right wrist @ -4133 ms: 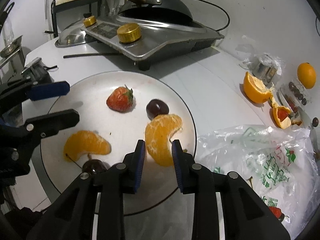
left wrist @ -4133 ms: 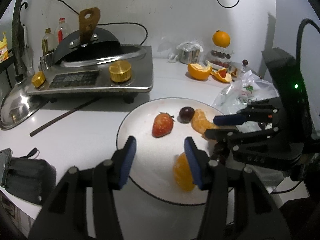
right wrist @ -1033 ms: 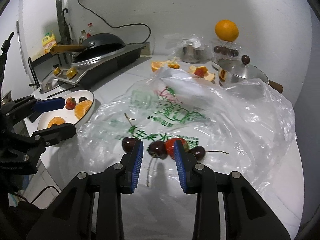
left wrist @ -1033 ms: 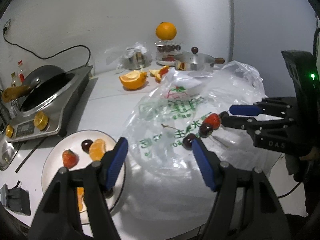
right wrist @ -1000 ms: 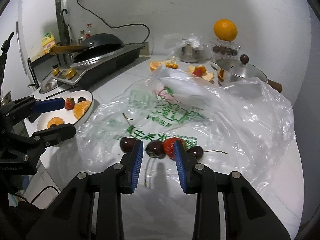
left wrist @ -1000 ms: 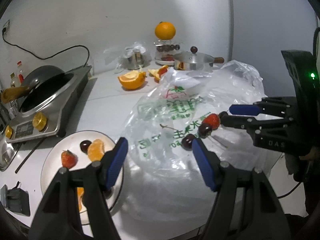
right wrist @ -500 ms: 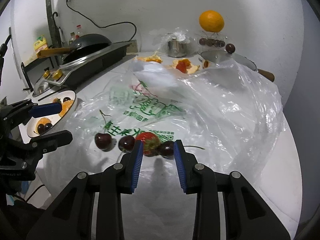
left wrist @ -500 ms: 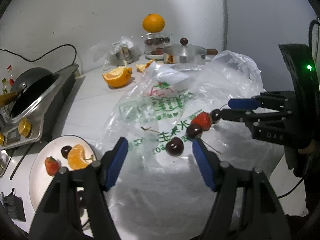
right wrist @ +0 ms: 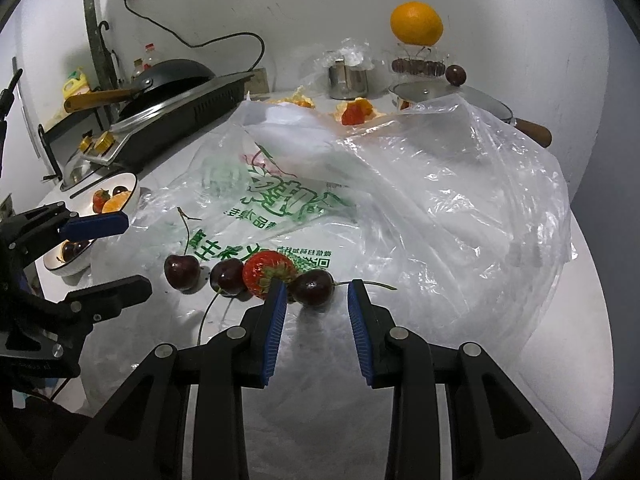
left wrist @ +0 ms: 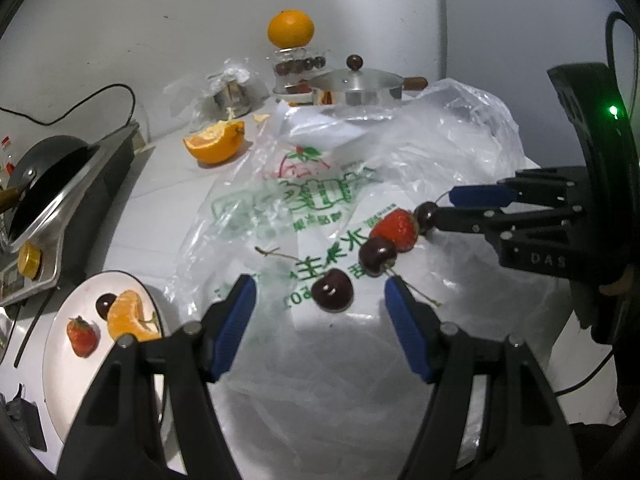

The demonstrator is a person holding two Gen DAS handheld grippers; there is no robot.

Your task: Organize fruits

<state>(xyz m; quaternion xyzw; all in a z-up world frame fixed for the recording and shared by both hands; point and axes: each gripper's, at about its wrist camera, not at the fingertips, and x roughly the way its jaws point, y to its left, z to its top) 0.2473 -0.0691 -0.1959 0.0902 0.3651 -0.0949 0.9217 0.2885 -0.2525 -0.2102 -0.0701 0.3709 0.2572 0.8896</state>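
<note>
1 cherry (right wrist: 311,288) | between open right claw (right wrist: 316,300) tips | untouched

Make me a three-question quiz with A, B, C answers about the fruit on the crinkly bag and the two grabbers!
1. Where does the whole orange sit?
A. on top of a glass jar by the wall
B. on the white plate
C. inside the black pan

2. How many dark cherries lie on the plastic bag?
A. one
B. three
C. six

3. What is the right gripper doing?
A. squeezing the strawberry
B. open, with a cherry at its fingertips
C. holding the plate

Answers:
1 A, the orange rests above the jar at the back.
2 B, three cherries sit in a row with one strawberry.
3 B, the blue pads stand apart around the cherry and are not pressing it.
</note>
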